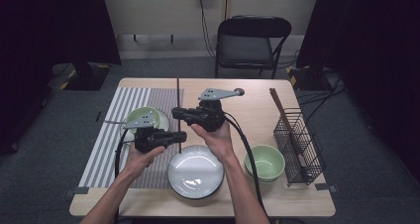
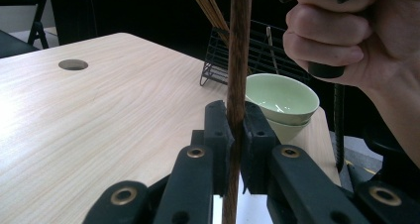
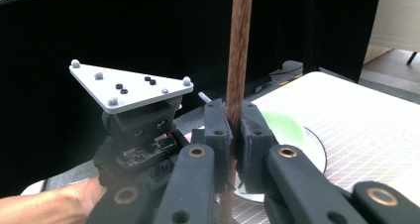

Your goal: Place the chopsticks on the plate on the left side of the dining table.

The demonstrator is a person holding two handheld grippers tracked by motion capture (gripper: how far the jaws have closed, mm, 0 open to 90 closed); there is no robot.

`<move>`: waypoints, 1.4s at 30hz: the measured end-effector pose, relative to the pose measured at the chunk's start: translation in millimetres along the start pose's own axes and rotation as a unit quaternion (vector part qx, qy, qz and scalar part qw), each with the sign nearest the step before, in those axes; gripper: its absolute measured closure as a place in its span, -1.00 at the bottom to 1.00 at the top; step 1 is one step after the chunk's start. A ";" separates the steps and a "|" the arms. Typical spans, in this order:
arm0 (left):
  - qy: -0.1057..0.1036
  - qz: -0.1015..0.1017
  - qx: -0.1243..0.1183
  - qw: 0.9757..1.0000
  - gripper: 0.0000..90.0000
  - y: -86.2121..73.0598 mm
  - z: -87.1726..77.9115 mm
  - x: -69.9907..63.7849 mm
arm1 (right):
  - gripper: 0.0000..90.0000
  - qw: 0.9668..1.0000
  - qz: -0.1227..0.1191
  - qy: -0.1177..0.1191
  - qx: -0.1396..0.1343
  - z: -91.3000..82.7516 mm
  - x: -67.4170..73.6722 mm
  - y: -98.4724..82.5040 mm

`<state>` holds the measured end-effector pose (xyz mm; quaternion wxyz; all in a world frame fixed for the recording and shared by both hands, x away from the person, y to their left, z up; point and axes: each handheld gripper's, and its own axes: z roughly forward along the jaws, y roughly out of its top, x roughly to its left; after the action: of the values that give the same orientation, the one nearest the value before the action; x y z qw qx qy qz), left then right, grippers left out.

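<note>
White plate (image 1: 195, 173) nearest; fingers of left gripper (image 2: 236, 135) and right gripper (image 3: 236, 135) both clamped on brown chopstick (image 2: 237, 60).

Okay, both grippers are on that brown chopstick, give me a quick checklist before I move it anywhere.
1. Left gripper clamped on the chopstick: ok, both pads press on it.
2. Right gripper clamped on the same chopstick: ok, pads closed on the wood.
3. Chopstick off the table: ok, it is held in the air between the two grippers, above the white plate.
4. Wire basket ready to receive it: ok, it stands upright at the table's right side with other chopsticks leaning in it.
5. Green bowl between plate and basket: not ok, it lies on a low path to the basket.
6. Whether the grip would slip: cannot tell.
</note>
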<state>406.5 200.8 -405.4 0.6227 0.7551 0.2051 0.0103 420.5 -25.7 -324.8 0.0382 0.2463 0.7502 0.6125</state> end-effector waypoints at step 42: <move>0.019 0.001 0.012 1.000 0.87 3.0 -7.9 2.2 | -0.24 0.996 -0.005 -0.095 0.002 -25.4 -25.0 2.9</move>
<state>407.3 208.5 -401.3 0.6096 0.7623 0.2162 0.0233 434.2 -58.5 -321.9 0.1116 0.2990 0.7460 0.5844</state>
